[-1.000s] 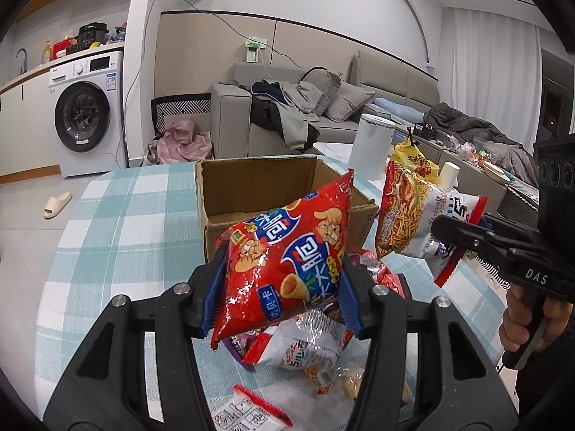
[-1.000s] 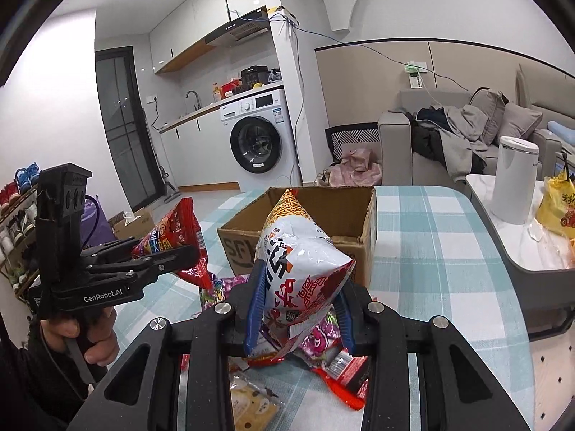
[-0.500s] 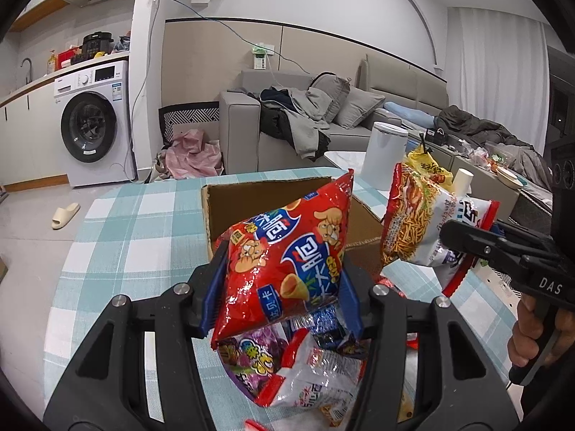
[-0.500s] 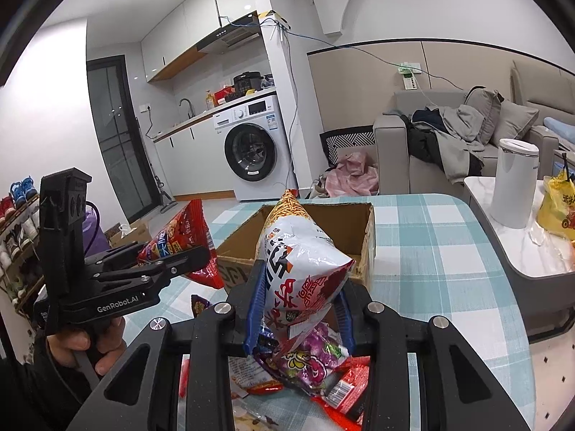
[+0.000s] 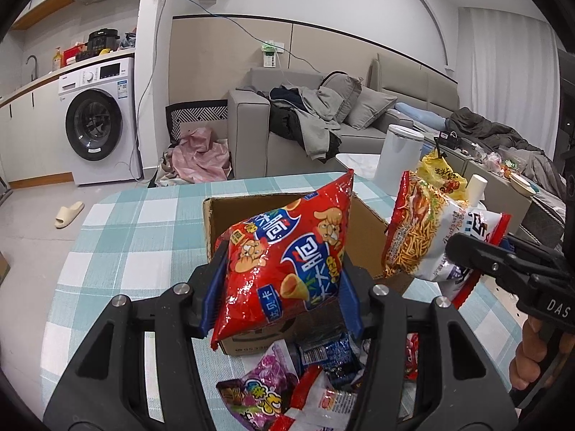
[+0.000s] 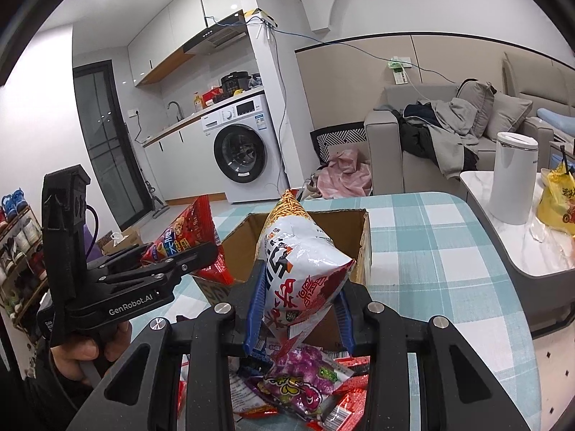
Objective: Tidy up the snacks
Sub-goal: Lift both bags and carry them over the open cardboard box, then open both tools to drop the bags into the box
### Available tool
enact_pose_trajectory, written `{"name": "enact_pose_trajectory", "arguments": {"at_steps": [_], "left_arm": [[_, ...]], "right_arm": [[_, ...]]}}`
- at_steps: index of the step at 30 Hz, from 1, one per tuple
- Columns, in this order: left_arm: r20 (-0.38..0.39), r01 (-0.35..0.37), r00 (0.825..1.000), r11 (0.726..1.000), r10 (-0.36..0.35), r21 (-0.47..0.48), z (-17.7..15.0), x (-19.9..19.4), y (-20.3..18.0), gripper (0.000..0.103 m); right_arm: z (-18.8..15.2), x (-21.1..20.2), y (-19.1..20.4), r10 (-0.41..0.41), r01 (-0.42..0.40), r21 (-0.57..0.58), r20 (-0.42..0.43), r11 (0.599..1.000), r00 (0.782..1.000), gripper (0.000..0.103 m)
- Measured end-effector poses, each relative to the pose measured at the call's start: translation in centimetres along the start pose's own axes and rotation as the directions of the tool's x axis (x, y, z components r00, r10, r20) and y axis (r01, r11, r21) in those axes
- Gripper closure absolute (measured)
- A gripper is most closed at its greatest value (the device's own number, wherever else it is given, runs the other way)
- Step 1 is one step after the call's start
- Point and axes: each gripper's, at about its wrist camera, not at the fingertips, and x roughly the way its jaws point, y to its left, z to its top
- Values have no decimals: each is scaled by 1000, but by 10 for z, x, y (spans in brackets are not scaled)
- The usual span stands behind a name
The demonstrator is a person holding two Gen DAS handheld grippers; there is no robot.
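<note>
Fingers of your left gripper (image 5: pixel 280 287) clamp the red chip bag (image 5: pixel 284 262), the right gripper (image 6: pixel 298 309) the white noodle-snack bag (image 6: pixel 302 269), both above the cardboard box (image 5: pixel 363 222); lower each fully inside before releasing.

The counter (image 5: pixel 118 237) wears a teal-and-white check cloth. On it stands a plain brown cardboard box (image 5: pixel 363 222). One snack bag (image 5: pixel 284 265) is glossy red with blue and white lettering; the other bag (image 6: pixel 305 273) is white with red characters and an orange noodle print at twelve o'clock. A purple packet (image 6: pixel 305 384) lies below. Both sets of fingers (image 5: pixel 212 301) are blue on black frames. The washing machine (image 5: pixel 97 122) is white
</note>
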Motion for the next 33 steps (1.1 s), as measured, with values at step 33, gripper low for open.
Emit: {"name": "enact_pose_trajectory", "arguments": {"at_steps": [33], "left_arm": [[-85, -28, 996, 999, 30, 28, 1, 86, 10, 51]], "right_arm": [[19, 68, -12, -33, 35, 50, -57, 998, 998, 68]]}}
